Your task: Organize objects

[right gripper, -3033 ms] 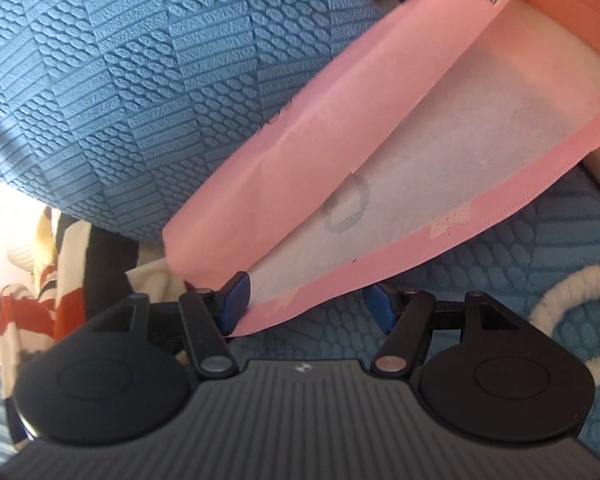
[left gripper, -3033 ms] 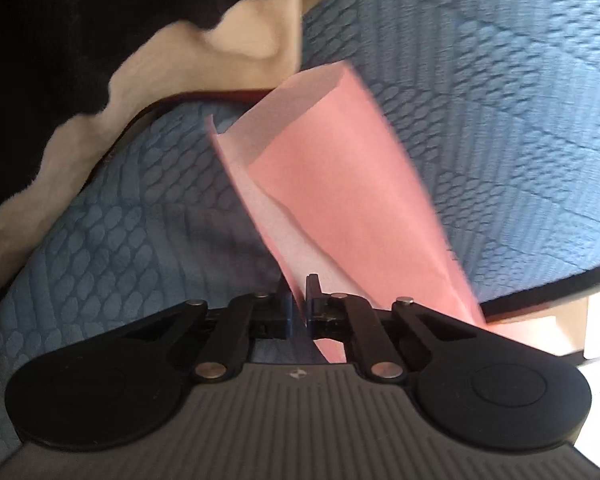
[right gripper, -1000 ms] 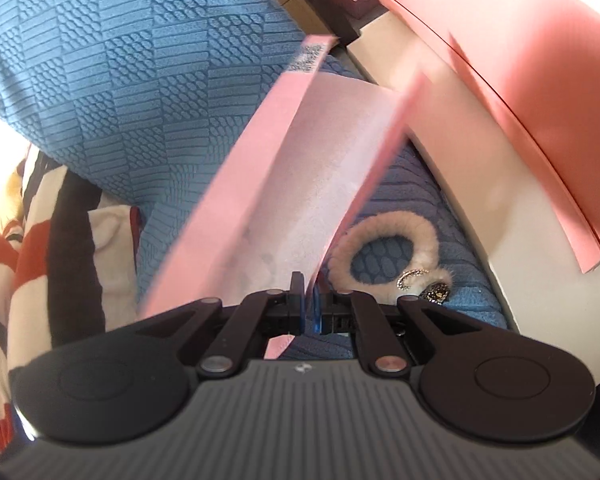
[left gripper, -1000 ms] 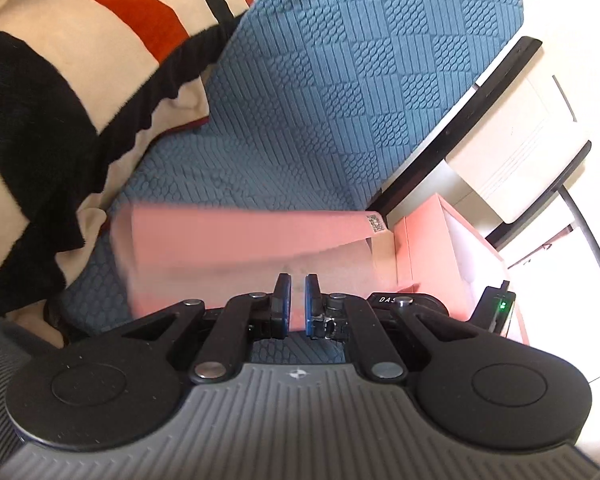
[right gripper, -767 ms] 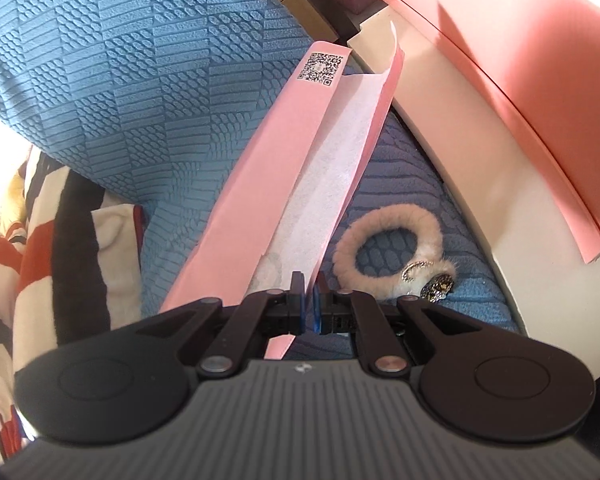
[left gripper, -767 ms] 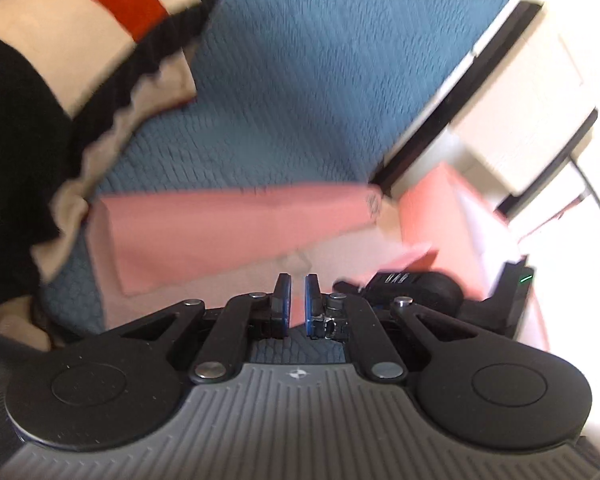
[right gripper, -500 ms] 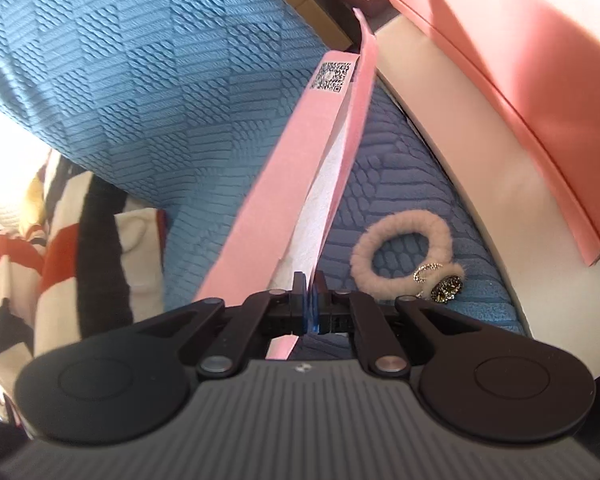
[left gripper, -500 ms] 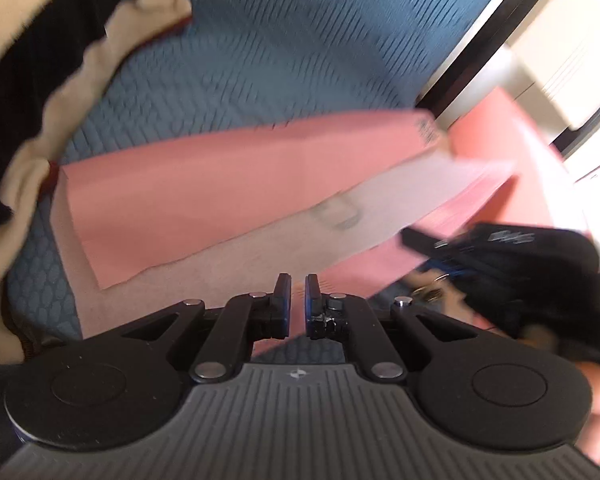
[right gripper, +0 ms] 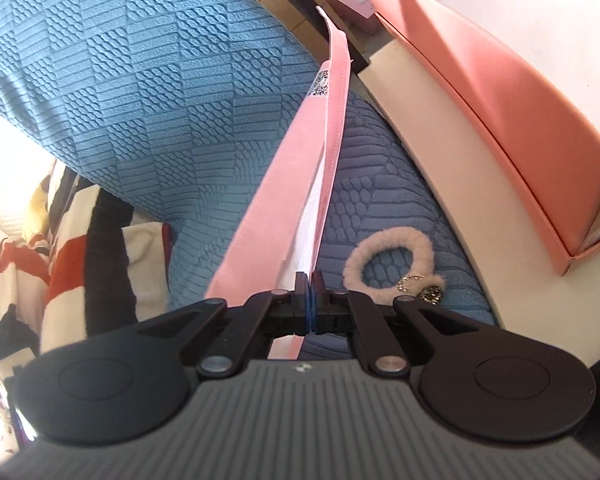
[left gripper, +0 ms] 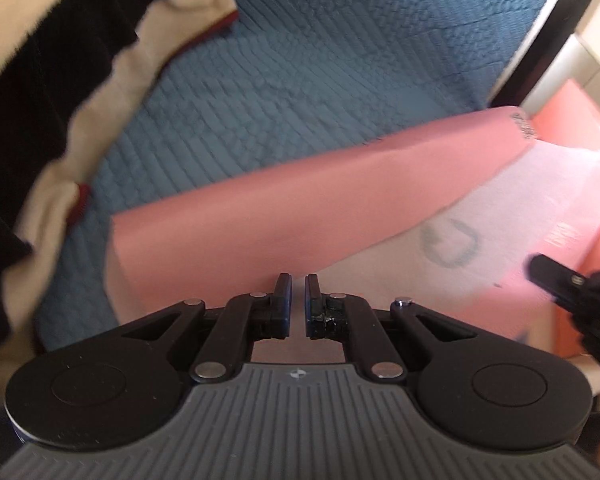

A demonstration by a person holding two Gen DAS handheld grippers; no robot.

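Blanket: at the far left of my left wrist view I see a black and cream striped blanket (left gripper: 56, 92), bunched against the seat.
Blue cushion: a textured blue cushion (left gripper: 320, 80) runs under everything I look at, seat and backrest both.
Left gripper: my left gripper (left gripper: 298, 304) points steeply down; its fingers are drawn in as far as they go, with only a thin slit between the blue pads, and the edge of the pink bag sits at that slit. I cannot see for certain that the pads bite the bag.
Pink bag: the pink bag (left gripper: 300, 216) lies flat and long across the cushion, one flap folded over, pale lining and a grey printed mark showing toward its right end.
Right gripper: my right gripper (right gripper: 310, 304) is clamped tight on the bag's near edge; from here the bag (right gripper: 292, 184) stands edge-on, running up and away, a QR label near its far end.
Hair tie: a fluffy beige hair tie (right gripper: 392, 264) with a sparkly charm lies on the cushion just right of the bag.
Pink box: a salmon box (right gripper: 520, 128) sits on a cream ledge at the right.
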